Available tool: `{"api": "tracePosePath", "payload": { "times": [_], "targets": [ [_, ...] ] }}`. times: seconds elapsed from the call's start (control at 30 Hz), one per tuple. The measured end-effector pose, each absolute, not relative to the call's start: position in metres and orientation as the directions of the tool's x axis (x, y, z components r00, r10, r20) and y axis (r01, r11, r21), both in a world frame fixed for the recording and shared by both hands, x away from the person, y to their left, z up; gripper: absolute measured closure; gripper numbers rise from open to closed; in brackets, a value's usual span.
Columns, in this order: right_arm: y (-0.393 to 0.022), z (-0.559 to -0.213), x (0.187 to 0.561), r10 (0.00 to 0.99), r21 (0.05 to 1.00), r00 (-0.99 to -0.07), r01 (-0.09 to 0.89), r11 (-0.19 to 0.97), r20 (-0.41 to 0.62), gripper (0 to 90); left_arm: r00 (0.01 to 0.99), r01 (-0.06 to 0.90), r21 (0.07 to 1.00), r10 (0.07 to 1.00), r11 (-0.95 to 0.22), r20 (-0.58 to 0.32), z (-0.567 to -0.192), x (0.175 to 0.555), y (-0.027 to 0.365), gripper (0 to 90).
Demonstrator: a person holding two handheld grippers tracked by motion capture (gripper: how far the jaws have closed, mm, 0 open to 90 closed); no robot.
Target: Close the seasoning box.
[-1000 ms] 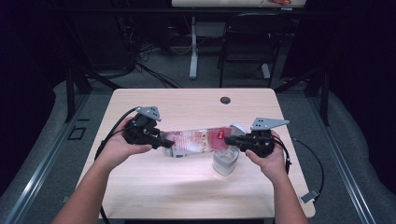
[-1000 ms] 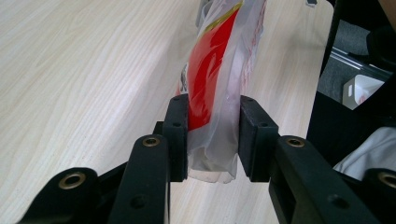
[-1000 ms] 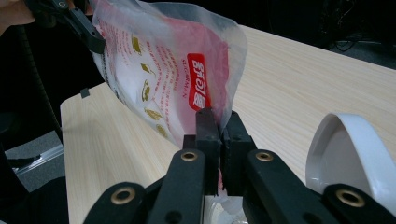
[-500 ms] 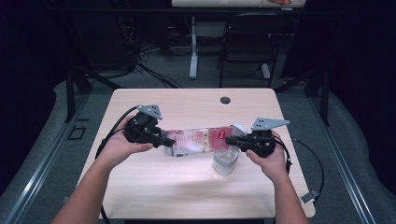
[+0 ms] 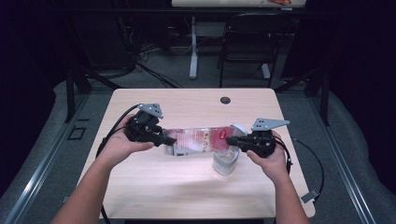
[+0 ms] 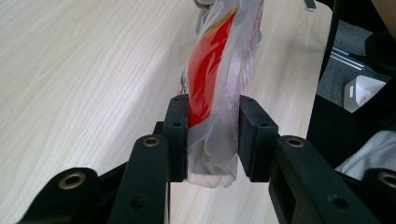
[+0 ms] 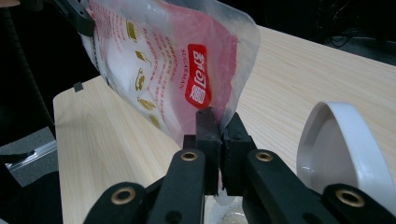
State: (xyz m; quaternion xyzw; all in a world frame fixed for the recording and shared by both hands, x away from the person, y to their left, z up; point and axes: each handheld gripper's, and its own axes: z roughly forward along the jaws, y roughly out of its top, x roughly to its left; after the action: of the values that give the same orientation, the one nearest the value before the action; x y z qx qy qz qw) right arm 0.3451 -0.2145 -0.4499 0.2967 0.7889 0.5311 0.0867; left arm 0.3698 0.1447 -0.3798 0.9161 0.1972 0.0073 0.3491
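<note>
We hold the soft, slippery bag (image 5: 198, 140) taut, left claw (image 6: 212, 140) clamping its bottom, right claw (image 7: 219, 140) pinching its corner.

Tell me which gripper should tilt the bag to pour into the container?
Probably the left gripper: it clamps the bag at its far end and can lift it. The right gripper pinches the end above the container, so it should hold steady.

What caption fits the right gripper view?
Right gripper clamps the sugar bag edge beside a white container lid.
</note>
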Motion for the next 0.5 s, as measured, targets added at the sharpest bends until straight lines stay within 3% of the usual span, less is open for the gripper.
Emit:
{"api": "tracePosePath", "payload": {
  "times": [0.5],
  "targets": [
    [-0.216,-0.4513,0.3457,0.568,0.884,-0.805,0.381,0.271,0.173,87.8,0.922,0.355,0.65,0.366,-0.672,-0.125,-0.3757,0.3709,0.1419,67.8]
  ]
}}
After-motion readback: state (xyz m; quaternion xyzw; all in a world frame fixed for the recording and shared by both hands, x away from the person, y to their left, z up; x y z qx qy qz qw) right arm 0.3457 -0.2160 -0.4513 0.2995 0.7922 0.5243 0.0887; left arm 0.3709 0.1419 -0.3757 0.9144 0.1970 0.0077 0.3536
